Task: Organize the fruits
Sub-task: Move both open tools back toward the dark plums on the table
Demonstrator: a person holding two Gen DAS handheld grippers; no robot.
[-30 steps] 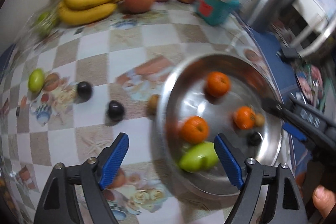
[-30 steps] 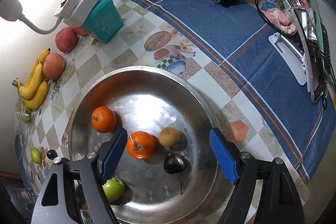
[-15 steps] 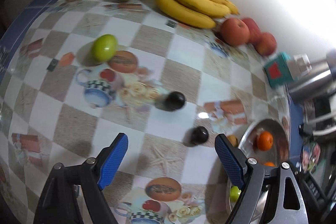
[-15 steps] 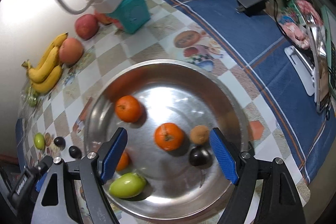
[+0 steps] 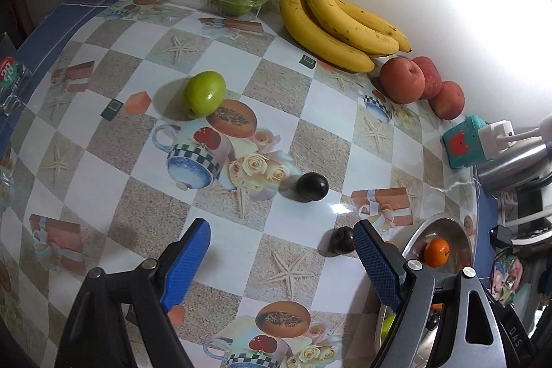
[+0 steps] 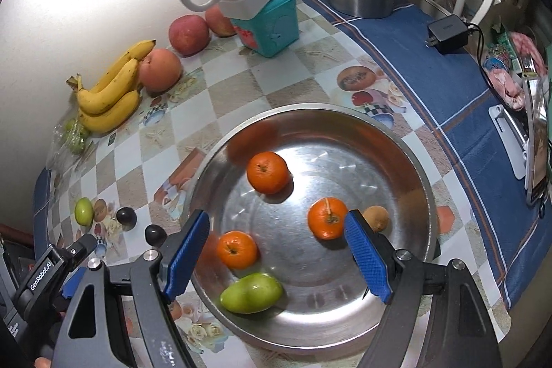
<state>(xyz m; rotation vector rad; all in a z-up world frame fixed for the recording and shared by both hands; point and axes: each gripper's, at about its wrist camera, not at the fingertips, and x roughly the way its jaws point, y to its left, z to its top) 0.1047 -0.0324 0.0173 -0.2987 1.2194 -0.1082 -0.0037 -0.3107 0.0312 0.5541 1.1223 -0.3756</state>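
The loose fruit is what matters here: two dark plums lie on the checked tablecloth [image 5: 103, 140] outside the steel bowl [image 6: 407, 161], the nearer plum [image 5: 339, 240] just beside the bowl's rim and the farther plum [image 5: 312, 187] a little beyond it, with a green fruit [image 5: 205, 93] well apart toward the far side. The bowl already holds three oranges [image 6: 268, 172], a green mango-like fruit [image 6: 251, 292] and a small brown fruit [image 6: 376, 218] (half hidden behind a blue pad). So the step in hand looks like gathering the stragglers into the bowl.

The left gripper [image 5: 281, 259] hangs over the cloth with its jaws wide apart and nothing between them; the nearer plum sits just at the inner edge of its right-hand finger, not yet framed. The right gripper [image 6: 276, 252] hovers above the bowl, likewise spread wide and empty.

The next move, as I judge it, calls for shifting the left gripper sideways so the nearer plum lies squarely between the pads, then lowering and closing gently, since a small round plum may roll away.

Bananas [image 5: 341, 19] and apples [image 5: 402, 80] rest along the wall.
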